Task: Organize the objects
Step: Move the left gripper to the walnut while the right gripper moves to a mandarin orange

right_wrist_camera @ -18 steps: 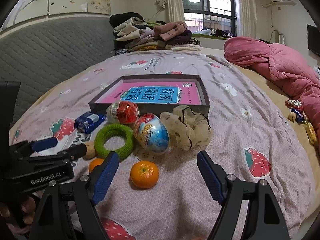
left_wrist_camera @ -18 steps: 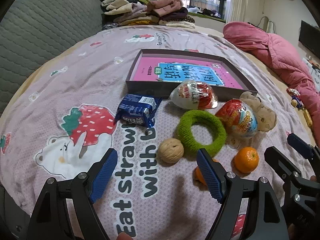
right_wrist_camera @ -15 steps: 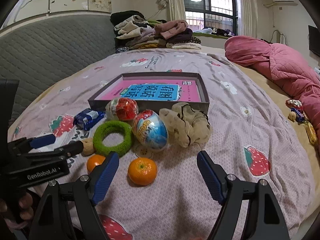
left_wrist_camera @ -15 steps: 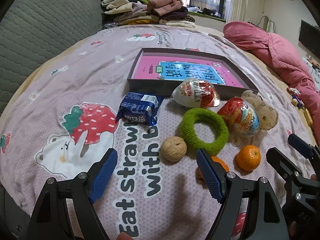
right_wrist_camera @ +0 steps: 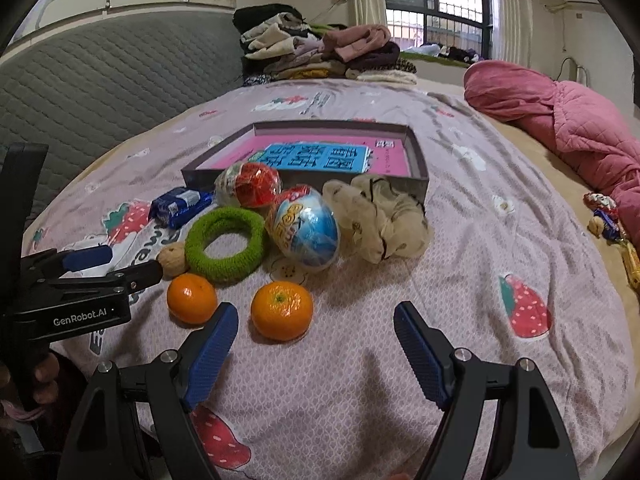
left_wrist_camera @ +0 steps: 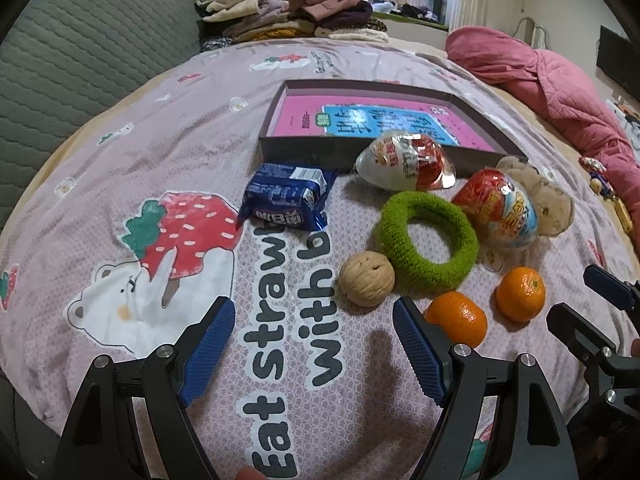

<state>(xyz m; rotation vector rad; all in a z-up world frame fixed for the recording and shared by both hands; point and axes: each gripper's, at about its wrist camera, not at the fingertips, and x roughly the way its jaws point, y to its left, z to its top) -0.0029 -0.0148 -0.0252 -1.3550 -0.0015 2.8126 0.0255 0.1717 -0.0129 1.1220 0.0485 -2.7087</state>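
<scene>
So both my grippers are spread wide and holding nothing, hovering low over the bedspread [left_wrist_camera: 120,120]. The right gripper [right_wrist_camera: 316,348] has the nearer mandarin [right_wrist_camera: 281,310] sitting just ahead, a touch left of the centre between its jaws, so that's my guess for the first grab. The left gripper [left_wrist_camera: 314,346] is further off from it; from that side the walnut [left_wrist_camera: 367,278] is the closer thing, ahead and slightly right. The mandarin's basically round, no real long axis, stem end facing up and toward me, so approach angle shouldn't matter much. The second mandarin [right_wrist_camera: 191,298] sits just left, near the left gripper's tip. The shallow box [right_wrist_camera: 416,160] lies straight beyond the pile, long side across my view.
</scene>
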